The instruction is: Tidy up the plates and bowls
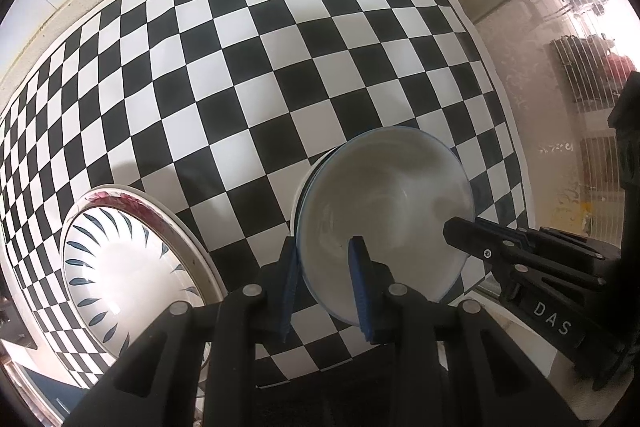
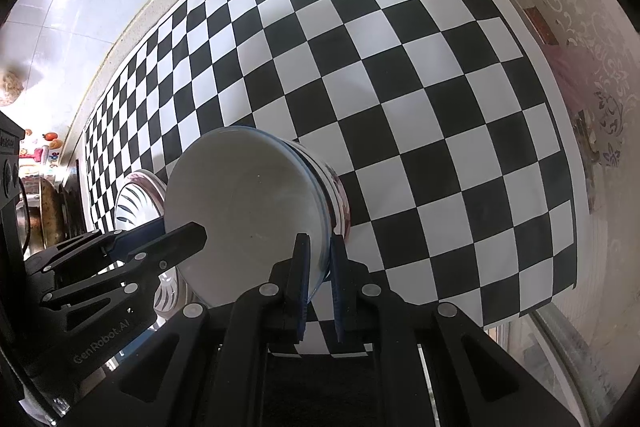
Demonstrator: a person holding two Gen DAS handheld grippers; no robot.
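A white bowl (image 1: pixel 384 211) with a thin blue rim is held between both grippers above the checkered cloth (image 1: pixel 248 67). My left gripper (image 1: pixel 326 259) is shut on its near rim, one blue pad inside, one outside. My right gripper (image 2: pixel 318 263) is shut on the opposite rim of the same bowl (image 2: pixel 248 211); it shows at the right of the left wrist view (image 1: pixel 464 231). The bowl seems nested in a second bowl with a red pattern (image 2: pixel 340 203). A plate with dark blue leaf strokes (image 1: pixel 120 259) lies at the left, on a red-patterned plate.
The black-and-white checkered cloth (image 2: pixel 400 87) covers the table up to a pale wall edge at the back. A glass door with a floral pattern (image 2: pixel 592 99) is at the right. Kitchen clutter (image 2: pixel 40 163) stands at the far left.
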